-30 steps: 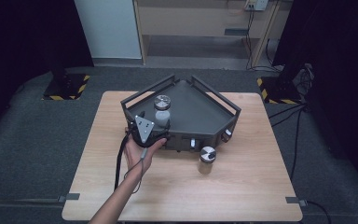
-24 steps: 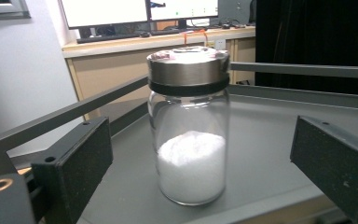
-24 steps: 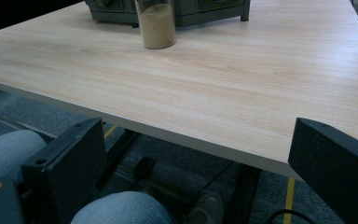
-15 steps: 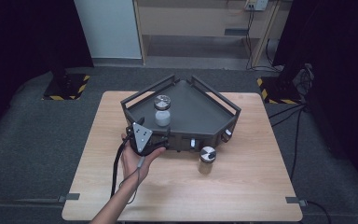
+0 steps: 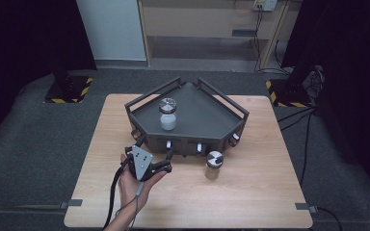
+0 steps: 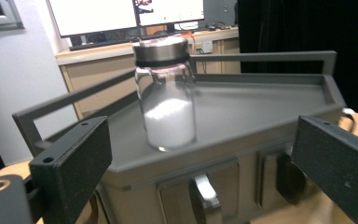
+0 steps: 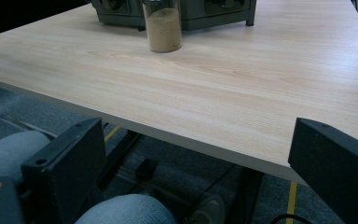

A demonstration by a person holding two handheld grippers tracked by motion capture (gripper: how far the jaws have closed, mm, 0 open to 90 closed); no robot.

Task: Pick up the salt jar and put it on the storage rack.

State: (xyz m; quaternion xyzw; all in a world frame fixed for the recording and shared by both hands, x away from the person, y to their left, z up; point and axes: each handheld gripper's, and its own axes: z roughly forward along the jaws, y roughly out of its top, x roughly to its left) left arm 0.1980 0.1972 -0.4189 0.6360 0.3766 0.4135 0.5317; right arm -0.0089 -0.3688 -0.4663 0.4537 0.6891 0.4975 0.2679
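Two jars are before us. Nearest our left gripper [image 5: 155,162] is the jar of white powder [image 5: 167,114], which stands upright on the dark tray [image 5: 207,118], long axis vertical and metal lid up, toward the tray's left side. In the left gripper view the same jar [image 6: 165,100] sits centred between our jaws but well beyond them, about half full of white powder, with clear glass above the fill. Our left gripper rests just in front of the tray's front wall, jaws spread wide and holding nothing.

Second is the jar of tan powder [image 5: 214,165], upright on the wooden table [image 5: 260,192] just in front of the tray, apart from the left gripper. In the right gripper view its top is cut off by the frame edge, so we see only the tan fill [image 7: 164,28]. That view looks up from below the table edge, over a person's knees in jeans [image 7: 121,212]; our right jaws stand wide apart with nothing between them.

Small fittings along the tray's front wall [image 6: 205,191] are too blurred for us to make out.
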